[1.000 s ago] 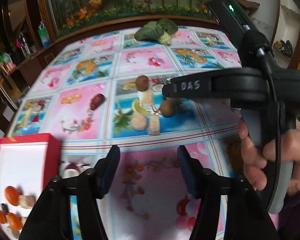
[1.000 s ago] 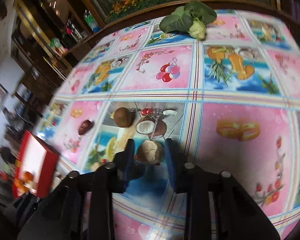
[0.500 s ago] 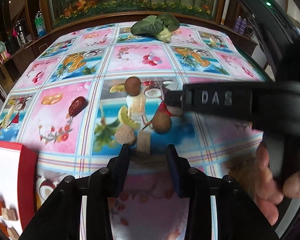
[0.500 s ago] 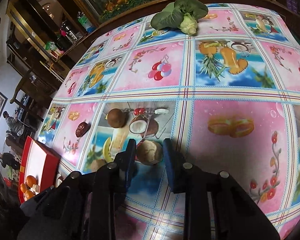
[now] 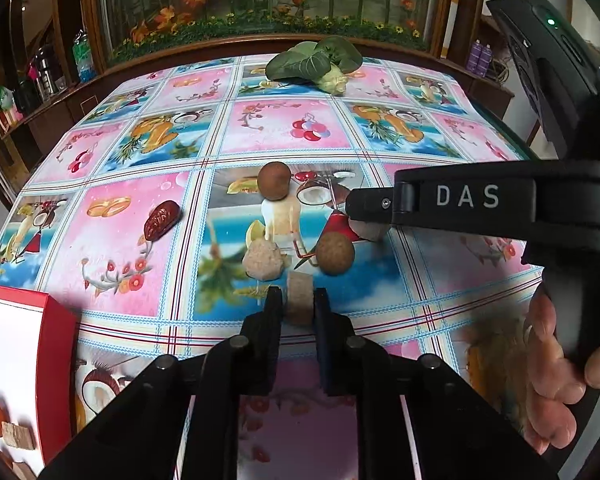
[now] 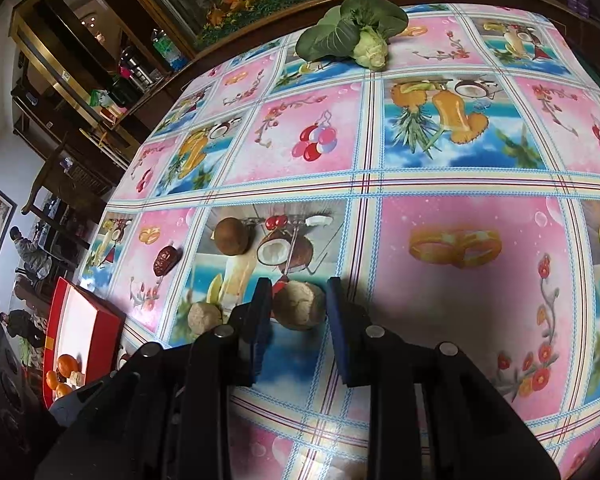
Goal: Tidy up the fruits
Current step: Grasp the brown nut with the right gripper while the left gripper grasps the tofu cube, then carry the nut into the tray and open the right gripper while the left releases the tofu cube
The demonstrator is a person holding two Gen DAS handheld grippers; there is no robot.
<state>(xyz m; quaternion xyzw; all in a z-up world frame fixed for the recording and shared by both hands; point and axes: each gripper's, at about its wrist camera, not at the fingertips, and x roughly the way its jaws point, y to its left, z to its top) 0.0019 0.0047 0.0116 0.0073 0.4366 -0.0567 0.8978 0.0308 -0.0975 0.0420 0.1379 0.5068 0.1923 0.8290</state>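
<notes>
Left tongs: narrowed onto the pale tan cork-like cylinder, low centre of the left wrist view; both pads look pressed to its sides, so I judge it gripped, though it still sits on the surface.
Right tongs: set moderately wide around the rough beige split-open round fruit, low centre of the right wrist view; gaps show on both sides, so nothing is held. I judge the straddle is there so that one squeeze takes the fruit at its widest part.
Surface: a glossy tablecloth of pink and blue fruit-print squares; the printed coconuts and cherries are flat pictures, easily mistaken for real pieces.
Loose fruits: a smooth brown ball above centre, a wrinkled dark red date to the left, a lumpy beige ball and a tan round ball just beyond the cylinder, all clustered mid-frame, presumably waiting their turn.
Destination: the red-sided box with white inside, at the lower left edge, already holds orange fruits and a tan block; it is well apart from the cluster.
Bystander: a leafy green cabbage-like vegetable lies at the far upper edge, away from the sorting.
Person: a hand at the right edge grips the right tool's handle.
</notes>
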